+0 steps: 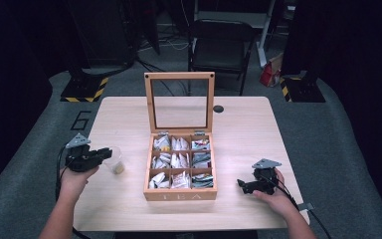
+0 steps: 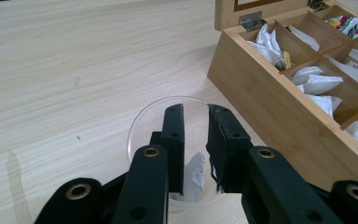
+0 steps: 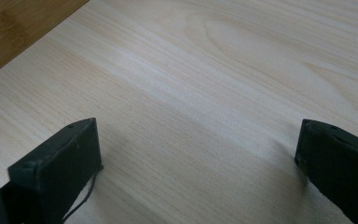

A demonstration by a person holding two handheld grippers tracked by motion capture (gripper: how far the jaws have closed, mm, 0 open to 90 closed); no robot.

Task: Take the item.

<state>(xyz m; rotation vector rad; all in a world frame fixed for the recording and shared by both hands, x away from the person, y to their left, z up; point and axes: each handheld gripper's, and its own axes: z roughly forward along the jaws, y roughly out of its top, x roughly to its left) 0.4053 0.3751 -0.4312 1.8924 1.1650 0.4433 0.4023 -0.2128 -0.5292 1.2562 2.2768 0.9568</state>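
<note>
An open wooden tea box [image 1: 180, 195] stands mid-table, its glass lid [image 1: 179, 75] upright, its compartments packed with tea bags [image 1: 180, 159]. Left of it sits a clear plastic cup [image 1: 115, 162] holding one tea bag [image 2: 196, 175]. My left gripper [image 1: 107, 152] hovers over the cup's rim [image 2: 140, 121]. Its jaws are open only by a narrow gap, and nothing is between them [image 2: 196, 109]. The box's side wall [image 2: 261, 84] lies just to the right in the left gripper view. My right gripper [image 1: 241, 185] rests low over bare table right of the box, jaws wide open [image 3: 198, 135] and empty.
A small black disc [image 1: 218, 108] lies on the table behind the box's right side. A dark chair [image 1: 219, 45] stands beyond the far edge, with a red bag [image 1: 268, 74] on the floor. The box's wood [image 3: 9, 28] shows at the right gripper view's top left.
</note>
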